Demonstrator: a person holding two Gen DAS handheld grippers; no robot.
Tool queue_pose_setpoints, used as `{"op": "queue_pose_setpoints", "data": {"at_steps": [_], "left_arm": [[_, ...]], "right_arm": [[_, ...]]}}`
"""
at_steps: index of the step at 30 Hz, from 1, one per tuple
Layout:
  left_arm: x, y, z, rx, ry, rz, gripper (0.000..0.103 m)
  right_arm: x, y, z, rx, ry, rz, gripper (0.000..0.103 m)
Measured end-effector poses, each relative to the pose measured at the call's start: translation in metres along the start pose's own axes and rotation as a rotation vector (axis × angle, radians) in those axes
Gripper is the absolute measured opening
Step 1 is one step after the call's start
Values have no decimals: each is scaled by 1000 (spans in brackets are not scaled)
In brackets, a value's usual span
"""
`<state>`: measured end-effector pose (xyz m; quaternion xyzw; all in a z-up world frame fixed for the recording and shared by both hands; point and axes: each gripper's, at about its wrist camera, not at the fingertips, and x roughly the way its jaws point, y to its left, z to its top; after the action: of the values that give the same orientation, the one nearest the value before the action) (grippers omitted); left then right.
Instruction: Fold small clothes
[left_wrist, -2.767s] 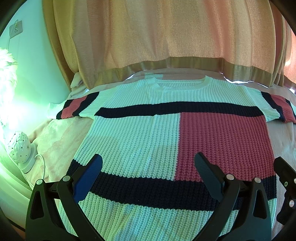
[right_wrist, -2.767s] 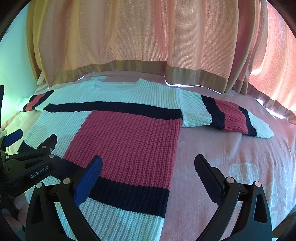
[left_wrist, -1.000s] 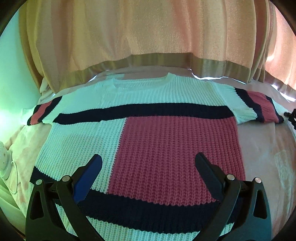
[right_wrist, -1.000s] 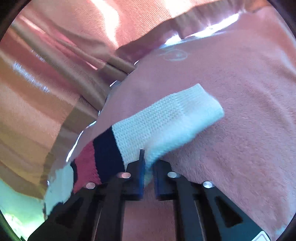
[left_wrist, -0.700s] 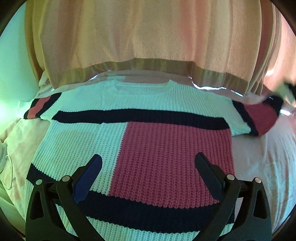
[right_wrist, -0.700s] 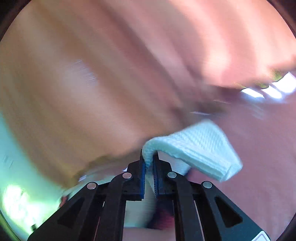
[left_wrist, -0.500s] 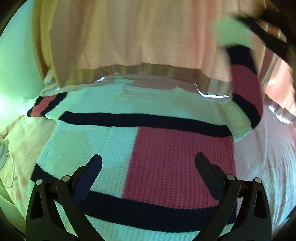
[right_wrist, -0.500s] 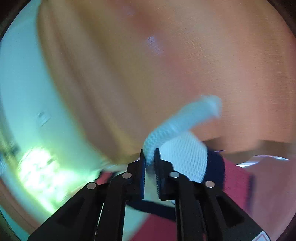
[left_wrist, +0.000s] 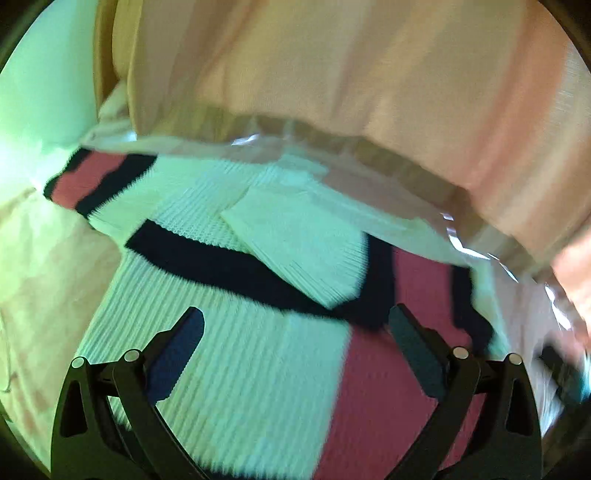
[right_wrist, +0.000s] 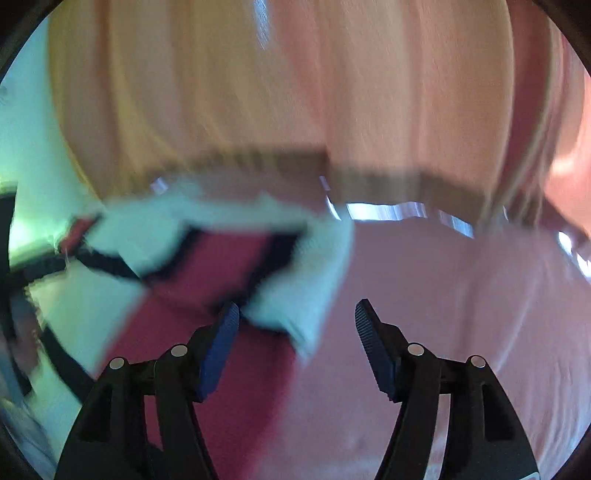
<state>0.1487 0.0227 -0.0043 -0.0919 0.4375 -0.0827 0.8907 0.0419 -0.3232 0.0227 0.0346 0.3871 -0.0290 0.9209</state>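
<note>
left wrist: sleeve (left_wrist: 303, 243) folded over sweater (left_wrist: 236, 369) | right wrist: blurred

So the bed (right_wrist: 443, 295) I'm working on has a pinkish, soft-looking cover, and toward the left side there's a paler cream patch of bedding (left_wrist: 44, 266). Lying right on it is the knit sweater (left_wrist: 236, 369), white and red blocks with dark navy stripes, spread flat with one sleeve (left_wrist: 303, 247) folded in over the chest and the other sleeve (left_wrist: 92, 177) still stretched out toward the far left edge. To the right of the sweater the cover is bare.
</note>
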Motion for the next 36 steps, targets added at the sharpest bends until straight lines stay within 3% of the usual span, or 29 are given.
{"op": "queue_pose_setpoints", "data": {"at_steps": [3, 5, 6, 7, 8, 9, 10, 11, 14, 19, 21, 27, 28, 30, 31, 33, 35, 36], "left_arm": [[54, 12, 13, -72, 94, 1, 96], [77, 19, 13, -114, 142, 8, 82], [82, 20, 14, -124, 138, 21, 82], [82, 18, 16, -114, 112, 36, 78], [83, 10, 20, -78, 93, 45, 54], [84, 5, 21, -49, 99, 21, 41], [86, 2, 22, -41, 108, 2, 24], [87, -1, 22, -49, 112, -21, 14], [85, -11, 22, -50, 93, -9, 6], [86, -42, 15, -10, 134, -93, 6], [86, -61, 9, 31, 136, -88, 6], [85, -111, -7, 81, 162, -164, 6], [87, -116, -9, 88, 165, -159, 6], [94, -118, -9, 98, 156, -123, 6], [96, -116, -8, 99, 162, -120, 6], [91, -107, -5, 82, 179, -142, 8], [72, -98, -3, 103, 163, -143, 11], [58, -92, -5, 116, 147, -144, 12]], "right_arm": [[32, 10, -19, -56, 82, -46, 64], [48, 18, -24, -87, 103, -58, 64], [54, 22, -28, -76, 102, -51, 60], [59, 21, -27, -47, 97, -34, 49], [66, 17, -25, 2, 98, -13, 39], [73, 13, -21, 66, 108, 5, 16], [77, 7, -20, 103, 110, 15, 14], [81, -2, -18, 176, 98, 37, 13], [71, -20, -13, 228, 82, 39, 10], [41, -82, -16, 315, 63, 5, 9], [33, -92, -15, 312, 53, -14, 8], [-1, -137, -6, 353, -49, -131, 9], [2, -138, -5, 332, -33, -135, 10], [23, -139, -15, 335, 102, -77, 12], [25, -135, -23, 350, 152, -73, 14], [11, -118, -29, 324, 162, -78, 22], [-22, -93, -39, 261, 124, -59, 44], [-36, -84, -48, 239, 108, -48, 60]]}}
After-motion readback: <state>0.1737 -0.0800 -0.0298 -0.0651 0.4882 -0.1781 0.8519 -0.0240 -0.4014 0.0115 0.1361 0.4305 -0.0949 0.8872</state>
